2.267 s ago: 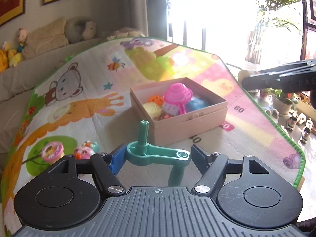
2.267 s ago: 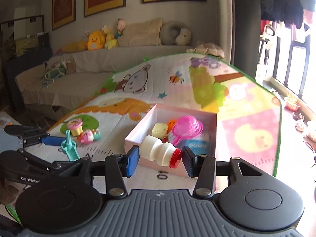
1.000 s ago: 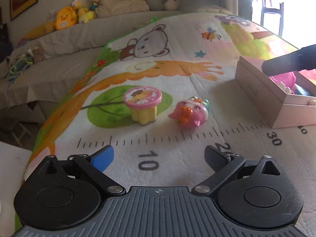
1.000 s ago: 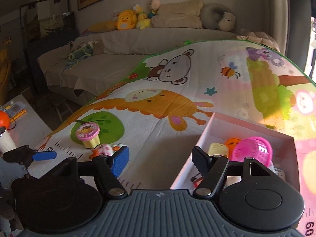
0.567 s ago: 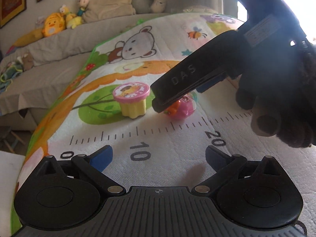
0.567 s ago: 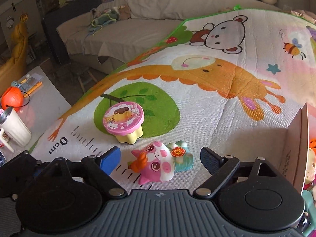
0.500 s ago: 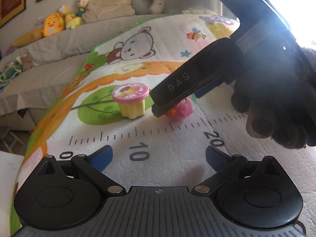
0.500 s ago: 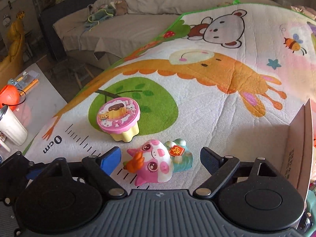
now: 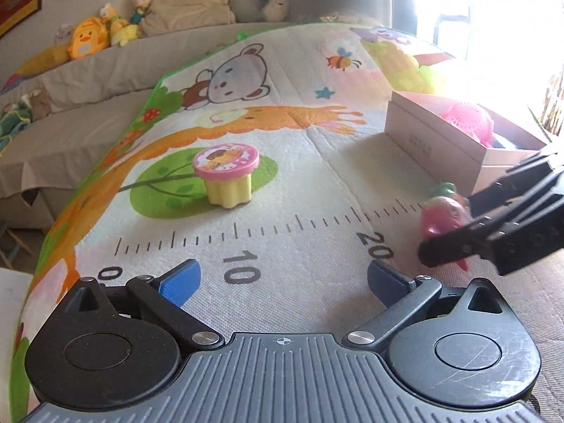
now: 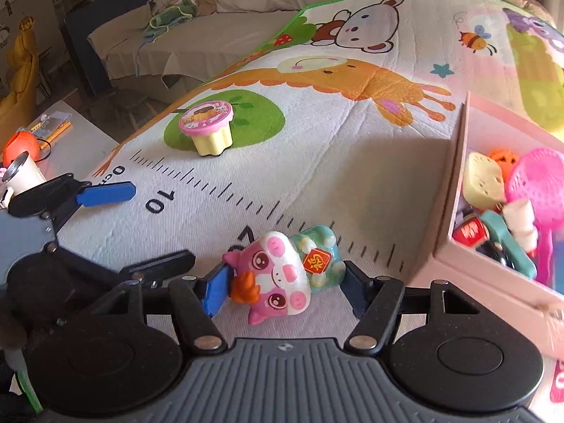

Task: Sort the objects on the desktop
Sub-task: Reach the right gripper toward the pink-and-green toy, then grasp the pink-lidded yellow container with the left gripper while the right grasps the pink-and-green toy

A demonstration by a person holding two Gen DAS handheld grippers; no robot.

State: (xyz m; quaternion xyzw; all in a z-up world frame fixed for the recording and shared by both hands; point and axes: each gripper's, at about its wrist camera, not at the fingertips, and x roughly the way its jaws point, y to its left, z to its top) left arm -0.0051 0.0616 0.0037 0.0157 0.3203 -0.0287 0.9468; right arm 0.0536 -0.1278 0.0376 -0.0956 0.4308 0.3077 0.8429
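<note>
Daylight enters from a window (image 9: 493, 17) ahead and to the right of the left gripper (image 9: 282, 278); we note it blown out to white, with haze washing over the pink box (image 9: 433, 141). The play mat (image 9: 282, 211) is evenly lit, shadows soft. Through the right wrist camera we record a dim far left and a shadow cast left of the box. Both views bow strongly at the edges; focus holds sharp centrally

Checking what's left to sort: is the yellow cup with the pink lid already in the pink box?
No, the yellow cup stands on the mat's green patch, apart from the pink box.
</note>
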